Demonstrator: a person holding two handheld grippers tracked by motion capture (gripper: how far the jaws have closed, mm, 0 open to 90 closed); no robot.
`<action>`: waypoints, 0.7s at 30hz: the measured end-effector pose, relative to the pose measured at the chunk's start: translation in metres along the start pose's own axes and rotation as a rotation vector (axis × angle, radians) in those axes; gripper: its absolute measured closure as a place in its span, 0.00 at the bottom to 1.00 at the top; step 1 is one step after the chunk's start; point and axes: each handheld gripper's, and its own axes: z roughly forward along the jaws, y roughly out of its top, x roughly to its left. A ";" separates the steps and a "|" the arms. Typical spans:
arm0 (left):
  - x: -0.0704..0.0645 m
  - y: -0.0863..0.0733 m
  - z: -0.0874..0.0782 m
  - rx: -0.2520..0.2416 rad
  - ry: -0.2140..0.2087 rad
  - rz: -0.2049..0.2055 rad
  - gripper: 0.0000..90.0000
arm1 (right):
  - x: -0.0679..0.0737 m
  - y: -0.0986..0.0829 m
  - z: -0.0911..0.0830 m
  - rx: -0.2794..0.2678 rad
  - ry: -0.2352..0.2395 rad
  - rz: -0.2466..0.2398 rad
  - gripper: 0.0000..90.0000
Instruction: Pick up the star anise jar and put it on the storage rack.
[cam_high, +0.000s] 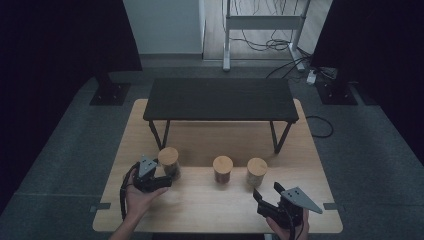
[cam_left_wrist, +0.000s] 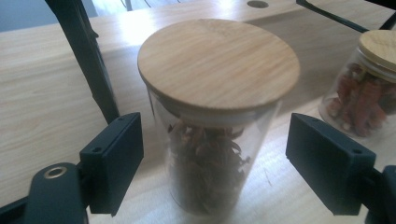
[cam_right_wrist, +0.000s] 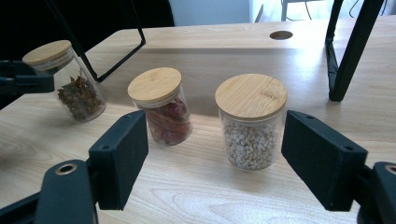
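A pale wooden desk (cam_high: 200, 205) stands on grey carpet in a dim room. At lower right of the high view, the right gripper (cam_high: 270, 200) hovers with fingers wide apart and empty, just short of the jar of pale grains (cam_right_wrist: 252, 123). Left of centre, the left gripper (cam_high: 167, 176) spreads its fingers around the jar of dark spice (cam_left_wrist: 212, 121), gaps showing both sides. A black stand (cam_high: 220, 97) sits beyond.

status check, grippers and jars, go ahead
Left gripper open, fingers either side of the star anise jar, not clamped. Right gripper open, short of the white-grain jar. Red-filled jar between them, nothing blocking.
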 end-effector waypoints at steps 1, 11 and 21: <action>-0.001 0.000 0.002 -0.003 0.006 0.003 0.21 | 0.000 0.000 0.000 0.000 -0.001 0.000 0.26; -0.004 0.002 0.018 -0.008 0.033 0.002 0.20 | -0.001 -0.001 0.001 0.009 -0.002 -0.001 0.26; -0.002 0.000 0.028 -0.016 0.014 -0.010 0.28 | -0.001 -0.002 0.002 0.019 -0.006 -0.007 0.26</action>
